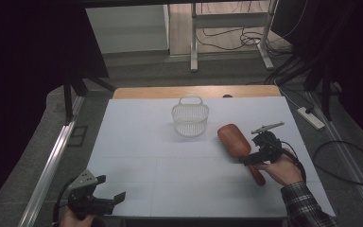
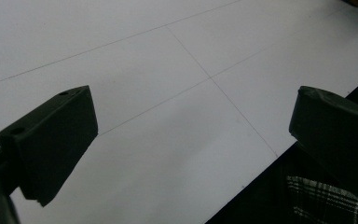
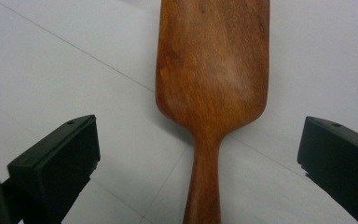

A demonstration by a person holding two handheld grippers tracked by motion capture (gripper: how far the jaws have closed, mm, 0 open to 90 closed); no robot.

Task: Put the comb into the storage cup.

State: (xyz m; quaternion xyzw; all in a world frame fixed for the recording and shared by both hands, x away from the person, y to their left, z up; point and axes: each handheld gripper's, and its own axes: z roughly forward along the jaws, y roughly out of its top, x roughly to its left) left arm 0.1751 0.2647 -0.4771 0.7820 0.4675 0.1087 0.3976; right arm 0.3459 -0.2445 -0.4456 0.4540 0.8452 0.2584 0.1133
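Right claw (image 1: pixel 256 150) hangs low over the table (image 1: pixel 170 156), and its two black jaws stand wide apart with nothing squeezed between them. Between those jaws lies a brown wooden paddle (image 3: pixel 213 70), flat on the white table top. In the right gripper view the thin handle of the paddle runs up the middle, right between the jaws, and the wide flat blade spreads out just ahead of them. Neither jaw touches the wood; there is white table on both sides of the handle. In the high view the paddle (image 1: pixel 235 140) lies just beside the right claw, with the blade on the far side of the claw and the handle end near the person's hand (image 1: pixel 280 171). A sleeve with a checked pattern (image 1: pixel 307 205) covers that arm. Farther off from the right claw, past the paddle blade and a little to the left, a small white basket (image 1: pixel 190 116) with a handle stands upright on the table, apart from the paddle. Left claw (image 1: pixel 109 188) is well apart from all of this, at the near left corner of the table. Its jaws are wide apart too, and in the left gripper view (image 2: pixel 191 140) there is bare white table between them.
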